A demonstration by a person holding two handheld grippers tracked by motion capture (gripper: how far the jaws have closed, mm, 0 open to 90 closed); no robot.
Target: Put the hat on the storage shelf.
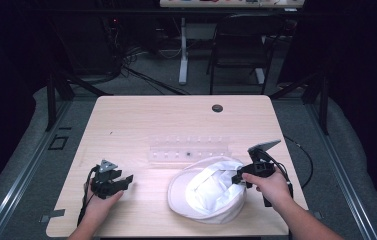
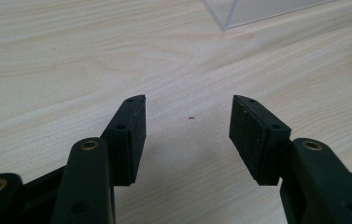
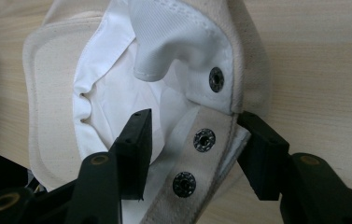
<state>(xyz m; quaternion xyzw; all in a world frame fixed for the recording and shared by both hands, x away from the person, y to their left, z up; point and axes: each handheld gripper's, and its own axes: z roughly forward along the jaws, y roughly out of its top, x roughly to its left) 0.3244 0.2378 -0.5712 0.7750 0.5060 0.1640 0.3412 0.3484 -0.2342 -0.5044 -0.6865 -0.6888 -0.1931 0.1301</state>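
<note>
Tongs (image 3: 190, 130) spread astride one cap's (image 1: 208, 192) strap (image 3: 201, 154); other tongs (image 2: 187, 121) spread, empty.

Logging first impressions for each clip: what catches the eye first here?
A white fabric cap lies upside down at the table's near right. The right gripper straddles its snap-studded strap, jaws apart. The left gripper hangs open over bare light wooden table.
</note>
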